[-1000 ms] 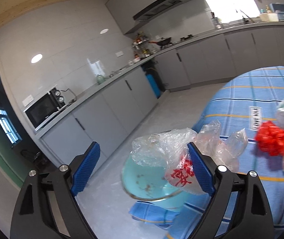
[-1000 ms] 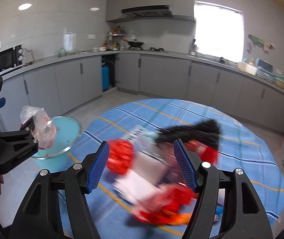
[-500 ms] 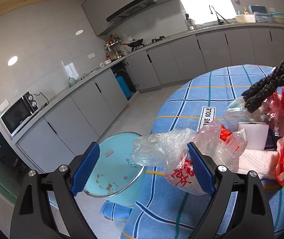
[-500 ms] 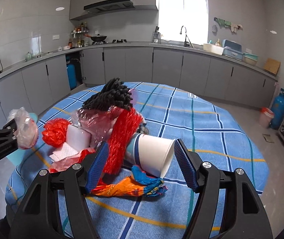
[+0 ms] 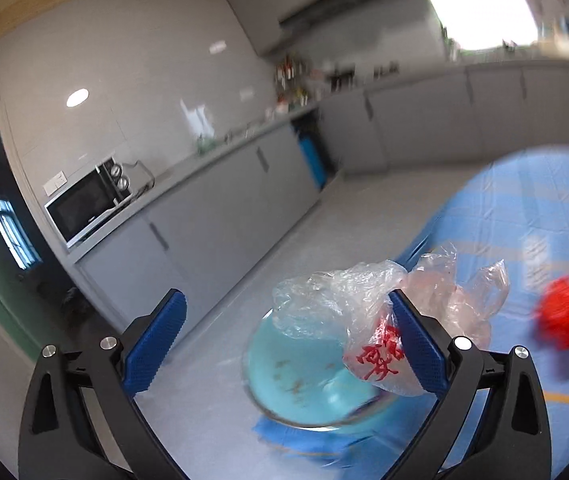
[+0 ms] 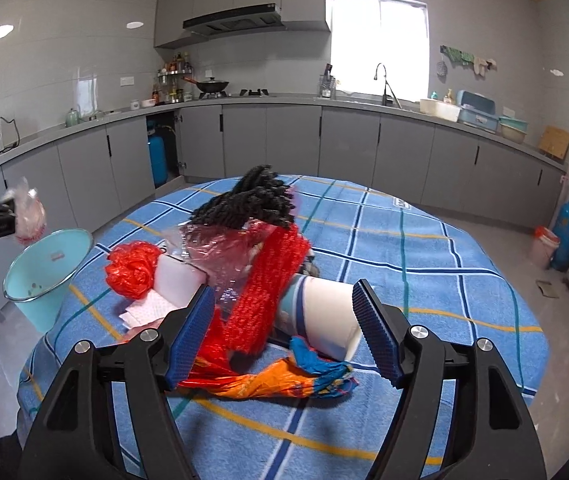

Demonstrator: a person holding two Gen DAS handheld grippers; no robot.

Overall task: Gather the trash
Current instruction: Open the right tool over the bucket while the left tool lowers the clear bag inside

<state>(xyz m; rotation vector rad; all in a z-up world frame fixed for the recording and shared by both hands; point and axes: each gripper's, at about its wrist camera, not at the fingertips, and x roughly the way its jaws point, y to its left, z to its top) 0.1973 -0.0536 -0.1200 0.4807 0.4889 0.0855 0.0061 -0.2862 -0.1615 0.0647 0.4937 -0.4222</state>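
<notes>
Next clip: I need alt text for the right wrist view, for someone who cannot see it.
Open right tongs reach over a heap of trash on a blue checked tablecloth, with a paper cup lying on its side between their tips. At the left edge, a plastic bag hangs from the other tongs above a pale blue bin on the floor.

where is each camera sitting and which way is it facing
Left wrist: on the left tongs, aimed down past the table edge at the teal bin; both blue pads show wide apart, a clear plastic bag clinging to one.
Right wrist: on the right tongs, facing across the blue table at the trash pile and paper cup; the left tongs show at its left edge.
Shared: bin, bag, red bag.
</notes>
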